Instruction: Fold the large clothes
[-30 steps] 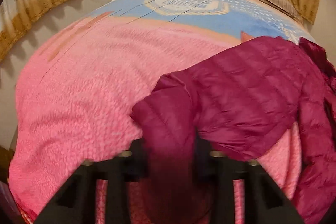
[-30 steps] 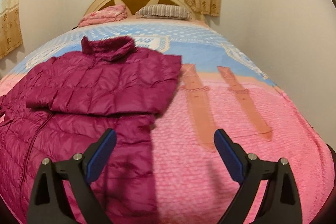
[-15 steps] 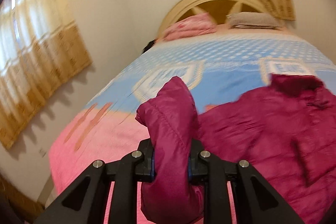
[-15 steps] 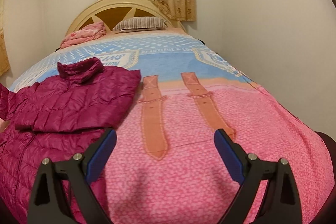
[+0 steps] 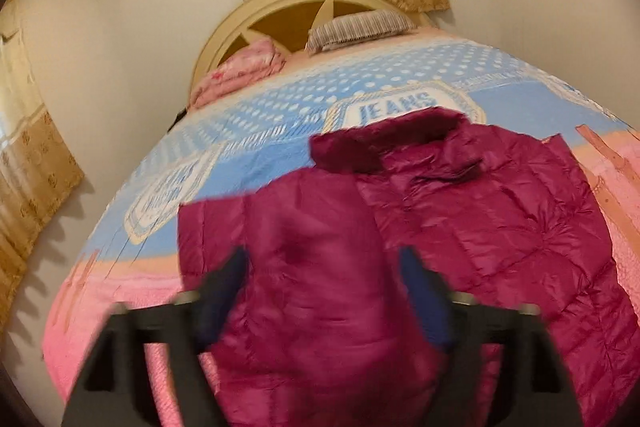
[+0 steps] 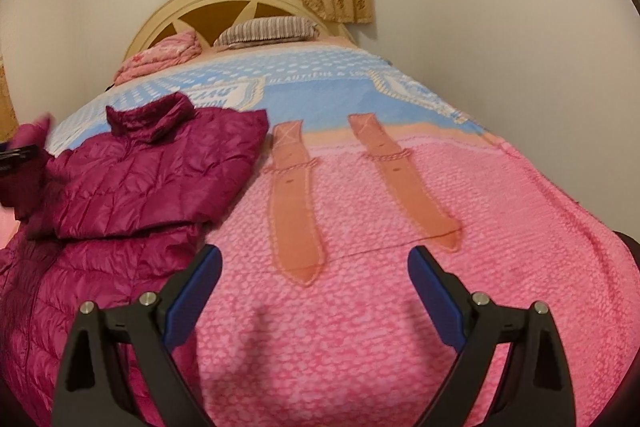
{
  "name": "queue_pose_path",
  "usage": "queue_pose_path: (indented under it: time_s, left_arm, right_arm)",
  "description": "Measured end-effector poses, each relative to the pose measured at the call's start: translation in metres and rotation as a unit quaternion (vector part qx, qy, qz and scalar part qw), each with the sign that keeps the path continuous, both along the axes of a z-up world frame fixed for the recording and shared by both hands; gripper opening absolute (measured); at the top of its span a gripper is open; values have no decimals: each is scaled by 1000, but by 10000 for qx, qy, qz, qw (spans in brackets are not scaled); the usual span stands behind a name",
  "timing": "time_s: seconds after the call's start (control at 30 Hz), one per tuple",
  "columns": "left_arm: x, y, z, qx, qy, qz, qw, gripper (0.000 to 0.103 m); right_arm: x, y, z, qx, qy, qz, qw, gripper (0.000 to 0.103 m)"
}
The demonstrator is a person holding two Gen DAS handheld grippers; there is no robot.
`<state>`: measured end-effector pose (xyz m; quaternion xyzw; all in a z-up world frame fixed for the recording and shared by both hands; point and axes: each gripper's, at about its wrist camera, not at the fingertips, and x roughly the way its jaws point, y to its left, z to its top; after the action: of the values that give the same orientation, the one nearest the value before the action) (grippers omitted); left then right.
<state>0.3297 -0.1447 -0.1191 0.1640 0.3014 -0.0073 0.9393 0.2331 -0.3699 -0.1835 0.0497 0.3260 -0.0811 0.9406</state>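
Magenta quilted down jacket (image 6: 152, 171), shiny and puffy, lying on the left part of the bed. Stand-up collar (image 6: 150, 117) toward the headboard. One sleeve (image 6: 132, 199) folded flat across the chest. Other sleeve (image 5: 316, 287) raised above the body, blurred. Lower part spread toward the bed's foot.
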Motion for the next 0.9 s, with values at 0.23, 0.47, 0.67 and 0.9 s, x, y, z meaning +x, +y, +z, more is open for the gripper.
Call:
queue_pose_path:
  time_s: [0.23,0.47,0.67,0.9]
  left_arm:
    - [-12,38,19,-348,-490,94,9981,88]
    - [6,137,-9,-29,-200,1378,9903,96]
    - [12,191,-42,-229,264,1979,9796,96]
    - [16,212,-62,-342,517,2117,9754,96]
  right_arm:
    - [19,42,10,122,110,475,9987,96]
    - [63,120,25,603,144,1339,9891,96]
    - [125,184,14,1200,589,1896,9727,85]
    - [150,200,-9,1508,1077,1975,9626,16]
